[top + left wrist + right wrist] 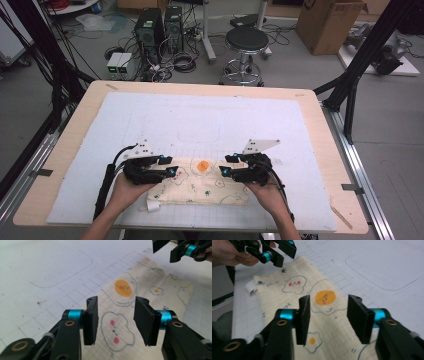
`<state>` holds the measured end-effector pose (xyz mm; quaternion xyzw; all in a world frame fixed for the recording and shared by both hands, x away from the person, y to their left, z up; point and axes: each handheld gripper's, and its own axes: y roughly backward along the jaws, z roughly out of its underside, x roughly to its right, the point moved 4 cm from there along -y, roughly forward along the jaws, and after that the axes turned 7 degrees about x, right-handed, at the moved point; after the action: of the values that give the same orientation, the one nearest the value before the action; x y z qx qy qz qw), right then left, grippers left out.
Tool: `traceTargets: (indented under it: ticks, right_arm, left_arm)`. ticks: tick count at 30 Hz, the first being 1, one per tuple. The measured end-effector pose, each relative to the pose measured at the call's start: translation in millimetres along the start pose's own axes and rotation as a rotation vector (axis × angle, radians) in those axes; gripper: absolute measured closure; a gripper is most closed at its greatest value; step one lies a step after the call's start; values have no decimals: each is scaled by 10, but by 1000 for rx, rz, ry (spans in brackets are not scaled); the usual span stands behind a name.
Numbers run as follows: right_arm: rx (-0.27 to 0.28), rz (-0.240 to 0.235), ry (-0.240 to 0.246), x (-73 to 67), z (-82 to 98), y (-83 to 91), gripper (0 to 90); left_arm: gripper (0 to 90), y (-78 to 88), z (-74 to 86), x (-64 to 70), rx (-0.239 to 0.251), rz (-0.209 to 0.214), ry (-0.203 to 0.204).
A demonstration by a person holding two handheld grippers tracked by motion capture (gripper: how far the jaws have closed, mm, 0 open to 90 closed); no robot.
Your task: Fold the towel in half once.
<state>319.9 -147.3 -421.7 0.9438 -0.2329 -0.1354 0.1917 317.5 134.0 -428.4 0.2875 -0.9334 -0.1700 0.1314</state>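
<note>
The cloth [202, 182], cream with fried-egg and cloud drawings, lies folded flat on the white mat [200, 120] at the near middle of the table [320, 135], a white tag at its near-left corner. Your left gripper [168, 166] hovers over the cloth's left end, its jaws spread with nothing between them. Your right gripper [227, 165] hovers over the right end, jaws likewise spread and empty. The two point toward each other, well apart, the orange yolk print between them.
</note>
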Motion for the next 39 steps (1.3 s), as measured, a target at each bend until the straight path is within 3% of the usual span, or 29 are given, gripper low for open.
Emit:
traceTargets:
  ticks: [4,7,9,13,18,26,39]
  right_arm:
    - [-25,-7,6,53,-30,-173,701]
    - [-30,-7,-3,112,-38,-296,773]
    - [-45,-16,-22,148,-28,-381,811]
    - [-100,1,-25,188,23,-561,834]
    - [-181,29,-10,244,128,-690,843]
    - [-201,53,-33,335,170,-565,836]
    - [-186,100,-57,449,328,-214,820]
  left_arm:
    - [705,-154,-60,-42,4,-20,-5]
    - [777,-276,-68,-81,-31,-27,-27]
    - [814,-350,-64,-106,-41,-27,-21]
    - [847,-459,-7,-157,-76,-36,-4]
    - [848,-512,101,-253,-158,-82,-22]
    - [844,-402,150,-397,-203,-126,-26]
    - [827,-111,282,-547,-149,-155,33]
